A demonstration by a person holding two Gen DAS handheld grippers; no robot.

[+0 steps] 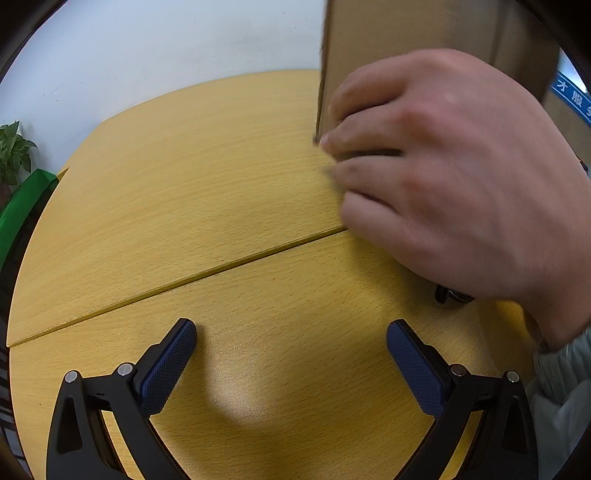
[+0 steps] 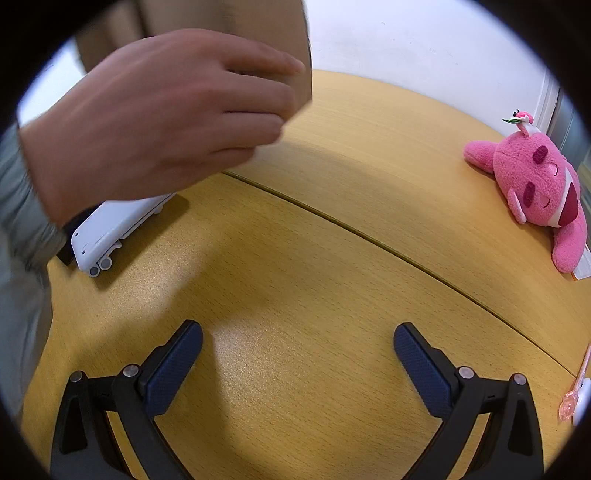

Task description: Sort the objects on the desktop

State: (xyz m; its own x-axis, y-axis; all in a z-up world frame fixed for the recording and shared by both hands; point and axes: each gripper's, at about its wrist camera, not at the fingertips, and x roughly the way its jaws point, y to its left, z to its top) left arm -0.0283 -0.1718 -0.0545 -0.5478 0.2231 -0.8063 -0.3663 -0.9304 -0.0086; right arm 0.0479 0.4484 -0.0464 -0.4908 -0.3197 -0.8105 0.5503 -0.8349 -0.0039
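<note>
A person's bare hand (image 1: 461, 177) grips a brown cardboard box (image 1: 406, 33) held tilted above the wooden table (image 1: 184, 184). In the right wrist view that hand (image 2: 155, 122) and the box (image 2: 236, 22) fill the upper left. A white device with small rollers (image 2: 118, 229) lies partly under the hand. A pink plush toy (image 2: 535, 188) lies at the table's right edge. A pink spoon (image 2: 572, 395) shows at the far right. My left gripper (image 1: 291, 339) is open over bare wood. My right gripper (image 2: 298, 341) is open too, nothing between its fingers.
A seam (image 1: 221, 262) runs across the tabletop between two panels. A green bag (image 1: 22, 206) and a potted plant (image 1: 13, 151) stand off the table's left side. A white wall (image 1: 166, 44) is behind. A small dark object (image 1: 448, 295) peeks from under the hand.
</note>
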